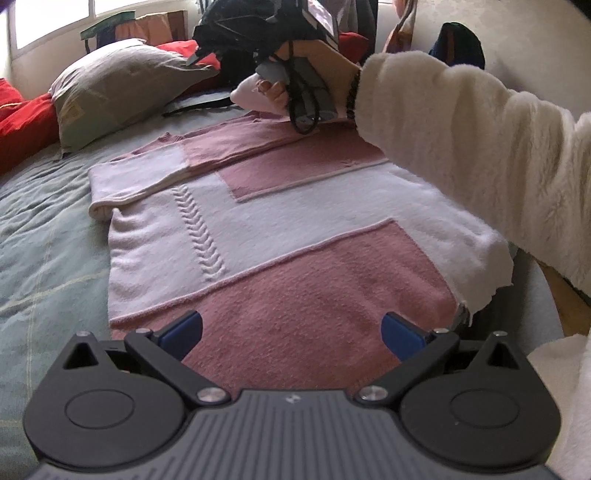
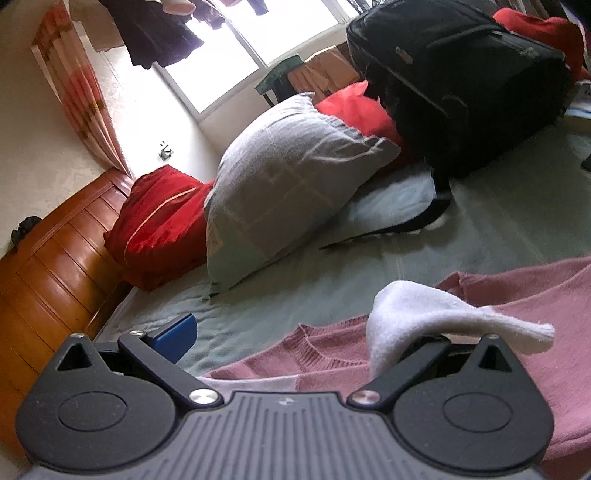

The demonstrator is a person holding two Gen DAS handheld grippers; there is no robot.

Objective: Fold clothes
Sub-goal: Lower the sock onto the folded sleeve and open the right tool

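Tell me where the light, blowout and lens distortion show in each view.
Left wrist: daylight from the window behind, sweater evenly lit, edges bowed by fisheye. Right wrist: window blown out white, backpack a dark mass, headboard shiny and curved by distortion.

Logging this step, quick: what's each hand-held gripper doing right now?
Left hand-held gripper: open, empty, over the sweater.
Right hand-held gripper: open; a white sleeve cuff drapes over one finger, not clamped.

- The white cuff (image 2: 424, 317) drapes over the right tongs' (image 2: 295, 332) right finger, hiding its pad.
- The fluffy sleeve (image 1: 461, 147) covers the sweater's (image 1: 295, 258) far right part.
- The backpack (image 2: 461, 74) hides part of the red cushion (image 2: 354, 107).
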